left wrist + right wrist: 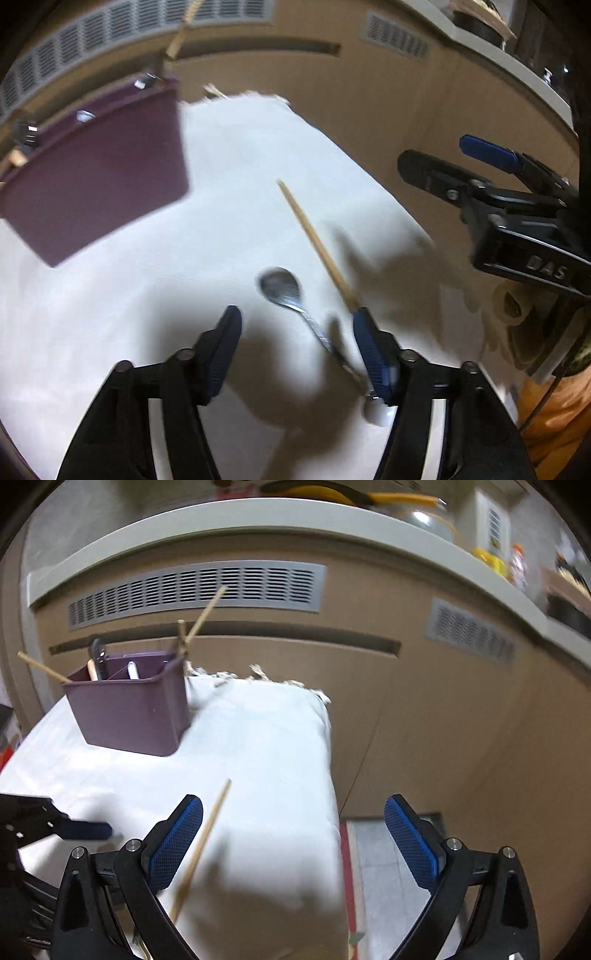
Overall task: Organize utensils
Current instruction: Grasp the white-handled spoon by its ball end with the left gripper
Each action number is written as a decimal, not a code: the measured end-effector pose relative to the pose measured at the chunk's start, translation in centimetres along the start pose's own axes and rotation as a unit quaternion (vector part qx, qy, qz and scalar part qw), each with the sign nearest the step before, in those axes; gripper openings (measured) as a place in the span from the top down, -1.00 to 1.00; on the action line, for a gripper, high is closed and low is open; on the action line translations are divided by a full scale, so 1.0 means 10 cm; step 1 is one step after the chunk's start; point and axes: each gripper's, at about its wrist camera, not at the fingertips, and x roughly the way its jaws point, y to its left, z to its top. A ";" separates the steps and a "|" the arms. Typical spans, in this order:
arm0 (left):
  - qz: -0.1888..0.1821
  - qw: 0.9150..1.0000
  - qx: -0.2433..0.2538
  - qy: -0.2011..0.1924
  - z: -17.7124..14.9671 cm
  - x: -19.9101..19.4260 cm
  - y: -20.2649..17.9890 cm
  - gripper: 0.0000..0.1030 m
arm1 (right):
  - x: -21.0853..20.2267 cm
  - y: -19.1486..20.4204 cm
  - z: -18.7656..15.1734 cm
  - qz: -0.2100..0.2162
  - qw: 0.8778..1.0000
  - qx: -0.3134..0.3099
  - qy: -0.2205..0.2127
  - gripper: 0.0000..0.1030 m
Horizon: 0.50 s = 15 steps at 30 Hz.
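Note:
A metal spoon with a white handle end lies on the white cloth, its bowl between my left gripper's open fingers; my left gripper hovers above it, empty. A wooden chopstick lies beside the spoon; in the right wrist view the chopstick lies just inside the left finger. My right gripper is open and empty, over the table's right edge; it also shows in the left wrist view. A purple utensil holder stands at the back left, holding chopsticks and other utensils; it also shows in the left wrist view.
The white cloth covers a small table with a drop-off on its right side. A beige cabinet wall with grey vents stands behind. Floor and a red-edged mat lie to the right below.

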 end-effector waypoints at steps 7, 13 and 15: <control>-0.029 0.998 0.036 0.036 -0.22 -0.07 -0.26 0.08 | -0.13 -0.04 -0.34 -0.032 0.999 -0.017 -0.003 -0.94; -0.027 0.996 0.081 0.012 -0.58 -0.30 -0.50 0.08 | -0.10 -0.09 -0.50 -0.030 0.999 -0.007 0.016 -0.94; -0.017 0.997 0.079 0.005 -0.59 -0.30 -0.54 0.08 | -0.10 -0.12 -0.52 -0.028 0.999 0.004 0.021 -0.94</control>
